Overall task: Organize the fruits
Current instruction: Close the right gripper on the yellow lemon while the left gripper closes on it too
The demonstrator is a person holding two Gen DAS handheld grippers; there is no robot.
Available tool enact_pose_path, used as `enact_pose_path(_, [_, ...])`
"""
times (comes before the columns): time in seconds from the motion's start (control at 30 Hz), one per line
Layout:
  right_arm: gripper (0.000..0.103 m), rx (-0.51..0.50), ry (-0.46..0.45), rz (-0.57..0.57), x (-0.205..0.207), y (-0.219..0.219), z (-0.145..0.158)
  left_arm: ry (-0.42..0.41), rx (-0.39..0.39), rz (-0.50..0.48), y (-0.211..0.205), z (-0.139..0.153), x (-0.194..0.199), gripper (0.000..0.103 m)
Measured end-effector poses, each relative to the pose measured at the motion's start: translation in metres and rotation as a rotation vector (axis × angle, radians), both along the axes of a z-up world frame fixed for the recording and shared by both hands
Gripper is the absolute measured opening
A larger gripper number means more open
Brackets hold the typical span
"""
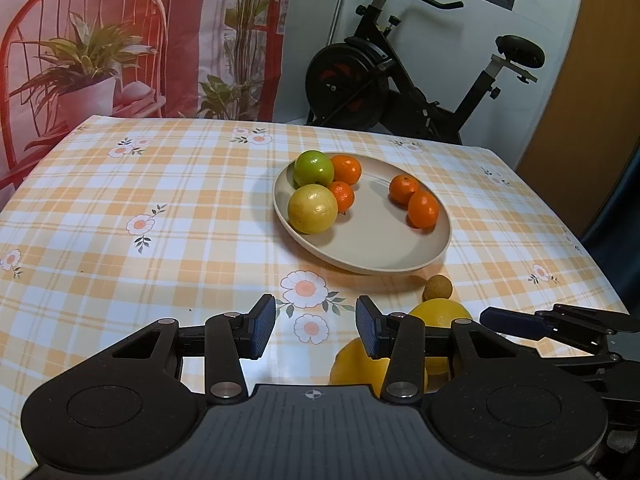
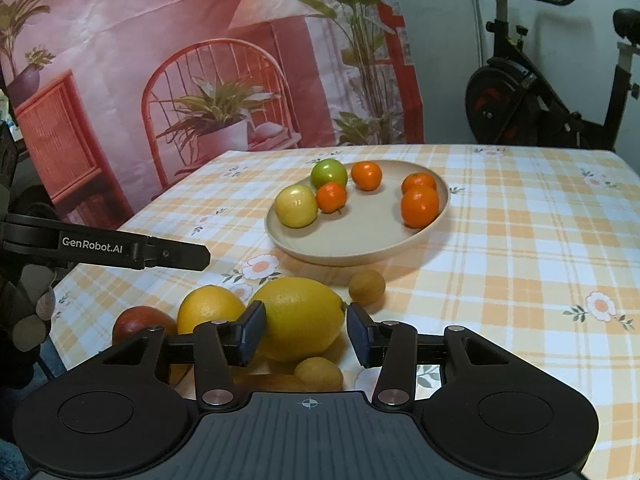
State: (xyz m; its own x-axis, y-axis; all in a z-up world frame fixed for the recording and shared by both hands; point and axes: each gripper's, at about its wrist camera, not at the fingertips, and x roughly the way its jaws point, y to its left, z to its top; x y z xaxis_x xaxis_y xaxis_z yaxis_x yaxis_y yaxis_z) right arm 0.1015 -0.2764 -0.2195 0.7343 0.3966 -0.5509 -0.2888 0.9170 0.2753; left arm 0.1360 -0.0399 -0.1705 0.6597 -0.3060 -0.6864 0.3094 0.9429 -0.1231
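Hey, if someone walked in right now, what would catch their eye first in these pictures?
Probably the beige plate mid-table on the checked cloth, holding four oranges, a green apple and a yellow one. Next, the big lemon lying loose near the table edge, with the right hand-held gripper poised around it, pads not touching. Behind, a pink printed backdrop and an exercise bike.

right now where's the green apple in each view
Left wrist view: the green apple sits at the plate's far left edge, just above centre of the picture.
Right wrist view: the green apple is at the plate's far rim, centre frame.
Shared landmark: the yellow apple just in front of it.
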Motion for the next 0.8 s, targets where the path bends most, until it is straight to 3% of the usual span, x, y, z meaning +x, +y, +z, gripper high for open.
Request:
enact_pose_path(0.2, [0.053, 0.064, 0.054, -0.012, 0.008, -0.004, -0.006, 0.0, -0.002, 0.001, 0.0, 0.0, 0.0, 0.047])
enact_pose_path(0.5, [0.052, 0.158, 0.117, 0.004, 0.02, -0.007, -0.014, 0.003, -0.02, -0.009, -0.003, -0.001, 0.001, 0.047])
enact_pose_path(0.8, [0.051, 0.014, 0.059, 0.046, 0.032, 0.017, 0.0, 0.037, -0.084, -0.065, -0.009, 0.007, 0.017, 0.047])
